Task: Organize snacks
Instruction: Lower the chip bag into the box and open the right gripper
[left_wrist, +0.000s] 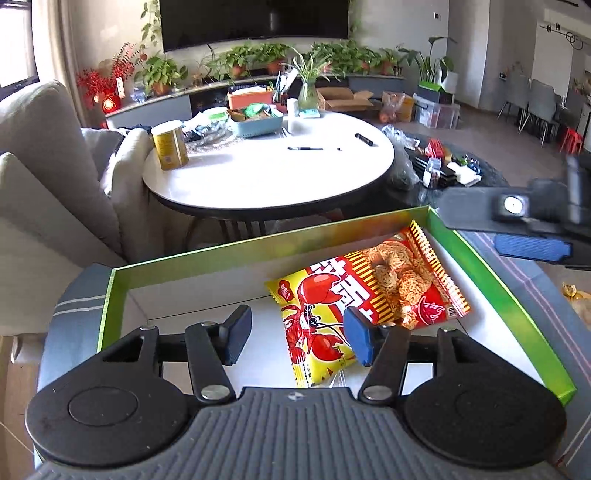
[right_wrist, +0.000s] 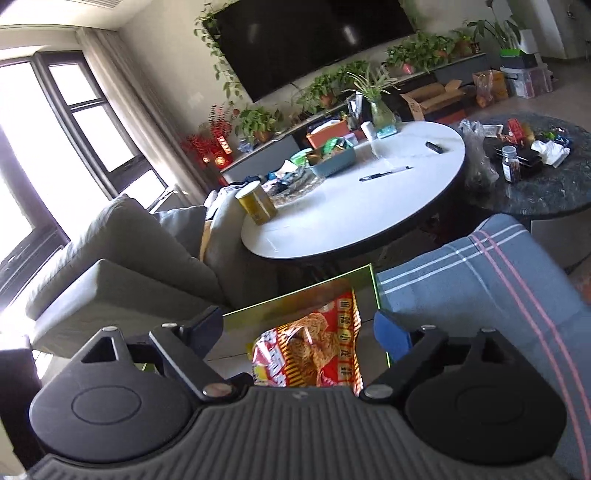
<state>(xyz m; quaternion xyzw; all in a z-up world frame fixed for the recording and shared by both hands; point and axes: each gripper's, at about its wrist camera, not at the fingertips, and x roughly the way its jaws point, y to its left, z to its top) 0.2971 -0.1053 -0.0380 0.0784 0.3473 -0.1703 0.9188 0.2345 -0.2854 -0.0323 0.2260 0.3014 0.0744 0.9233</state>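
Left wrist view: the snack packet (left_wrist: 369, 306) lies flat in the green-rimmed box (left_wrist: 207, 264); the left gripper (left_wrist: 297, 338) hangs over it with jaws released, so lift straight clear without snagging it. Right wrist view: the right gripper (right_wrist: 299, 332), jaws spread and empty, hovers above the packet (right_wrist: 314, 350).

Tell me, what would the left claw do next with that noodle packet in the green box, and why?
Probably pull back out. The snack packet already lies flat inside the green box, and the left gripper stands open above it, its pads not pressing on it, so nothing there seems left to place.
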